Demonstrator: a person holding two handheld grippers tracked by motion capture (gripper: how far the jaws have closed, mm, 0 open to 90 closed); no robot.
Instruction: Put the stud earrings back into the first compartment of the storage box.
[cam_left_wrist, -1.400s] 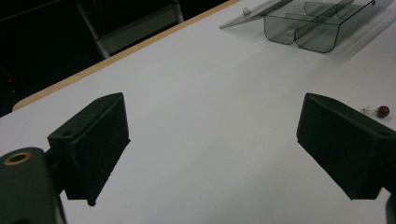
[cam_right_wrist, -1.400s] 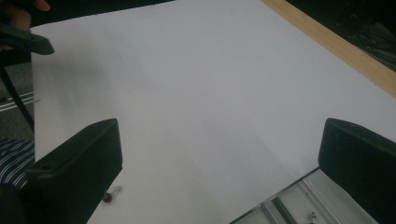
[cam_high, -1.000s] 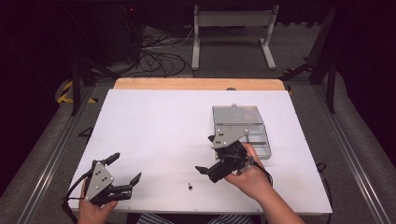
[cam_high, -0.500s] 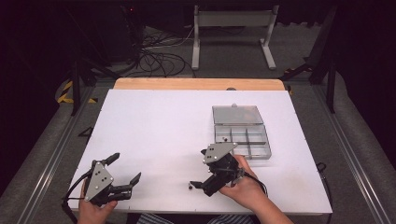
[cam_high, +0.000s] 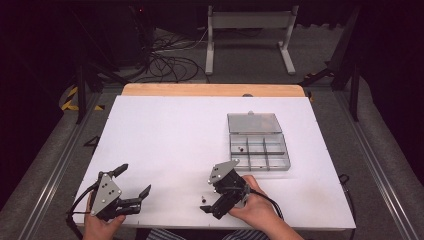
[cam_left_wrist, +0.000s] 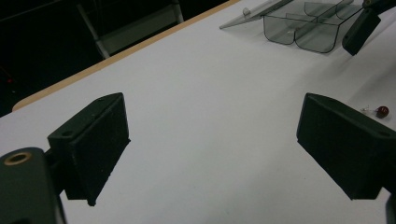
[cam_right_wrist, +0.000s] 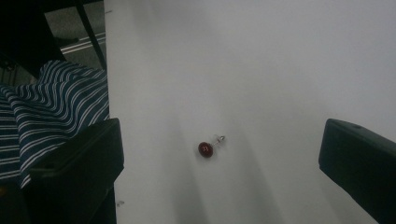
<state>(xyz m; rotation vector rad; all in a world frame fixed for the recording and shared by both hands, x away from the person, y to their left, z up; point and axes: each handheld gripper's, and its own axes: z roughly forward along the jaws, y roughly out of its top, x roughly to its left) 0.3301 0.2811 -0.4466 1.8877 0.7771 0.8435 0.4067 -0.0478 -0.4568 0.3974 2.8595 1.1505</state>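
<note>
Right gripper (cam_high: 210, 204) hovered low at the near edge of the white table (cam_high: 165, 140), jaws spread wide with nothing between them. In the right gripper view, a small red bead with a silver pin (cam_right_wrist: 208, 147) lay on the table between the two jaws, touching neither. From this bead, the clear compartment box (cam_high: 259, 148) with its lid open stood at about 1 o'clock, well apart. Left gripper (cam_high: 134, 186) rested at 9 o'clock of the bead, also wide open and empty.
</note>
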